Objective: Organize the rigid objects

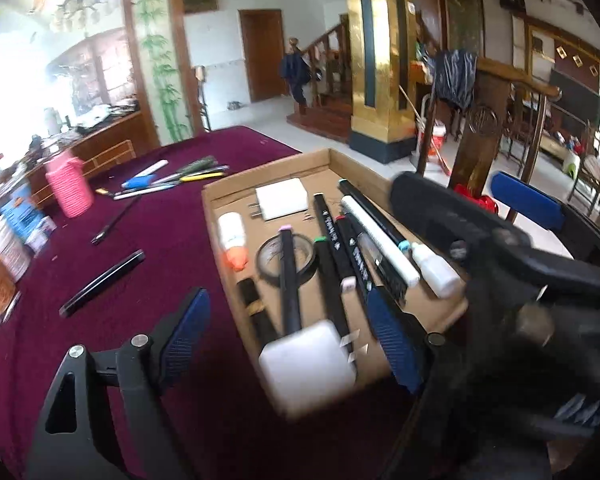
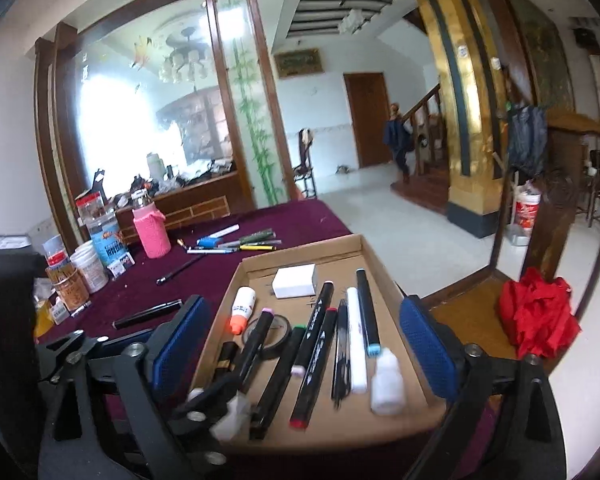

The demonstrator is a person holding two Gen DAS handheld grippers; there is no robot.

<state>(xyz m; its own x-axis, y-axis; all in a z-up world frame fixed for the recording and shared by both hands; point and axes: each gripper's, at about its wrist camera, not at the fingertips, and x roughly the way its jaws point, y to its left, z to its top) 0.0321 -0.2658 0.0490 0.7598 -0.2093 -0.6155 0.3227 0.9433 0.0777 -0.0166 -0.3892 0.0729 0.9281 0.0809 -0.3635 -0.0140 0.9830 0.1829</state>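
1. The cardboard tray holds two white chargers, two small white bottles, one tape ring, and about seven markers and pens.
2. One white charger sits low in the middle of the left view, between the wide-open blue pads of the left gripper. No pad touches it.
3. The other charger lies at the tray's far end.
4. The right gripper is open too, holding nothing, with the tray between its pads.
5. On the purple cloth, upper left, stand a pink bottle, jars and loose pens.
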